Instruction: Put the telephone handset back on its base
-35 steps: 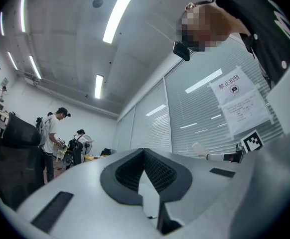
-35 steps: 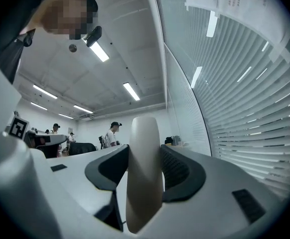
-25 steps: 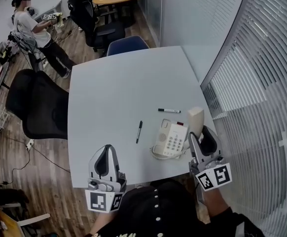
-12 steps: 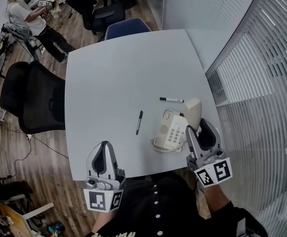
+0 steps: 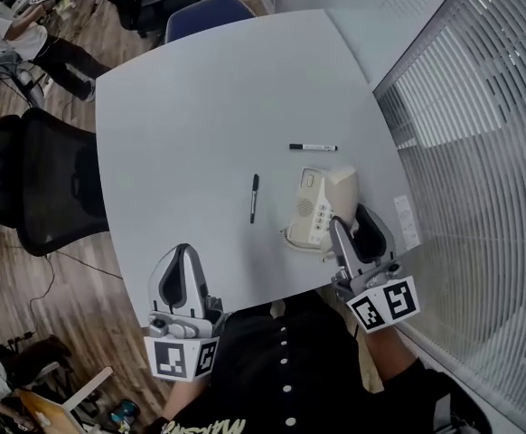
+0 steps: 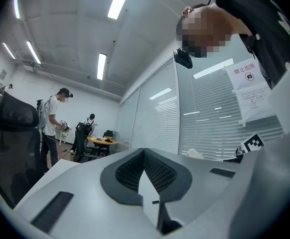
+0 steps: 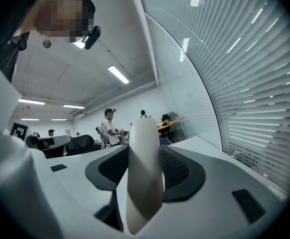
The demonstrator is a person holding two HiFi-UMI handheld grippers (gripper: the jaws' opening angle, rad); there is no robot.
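Observation:
The cream telephone base [image 5: 306,210] sits near the table's front right corner, its coiled cord [image 5: 297,240] curling at its near side. The cream handset [image 5: 342,191] is held low over the right part of the base; I cannot tell whether it touches. My right gripper [image 5: 349,217] is shut on the handset [image 7: 144,183], which stands up between the two jaws of the right gripper [image 7: 144,148]. My left gripper [image 5: 181,253] hovers at the front edge of the table, left of the phone. The left gripper [image 6: 144,151] is shut, with nothing in it.
A black pen [image 5: 255,197] lies left of the base and a marker [image 5: 313,146] lies beyond it on the grey table [image 5: 200,107]. A black office chair [image 5: 37,183] stands at the left and a blue chair [image 5: 200,12] at the far side. Window blinds [image 5: 462,152] run along the right.
My right gripper has carried the handset from upright at the base's right side down over the base. The head view has shifted, and the left gripper has stayed at the table's front edge.

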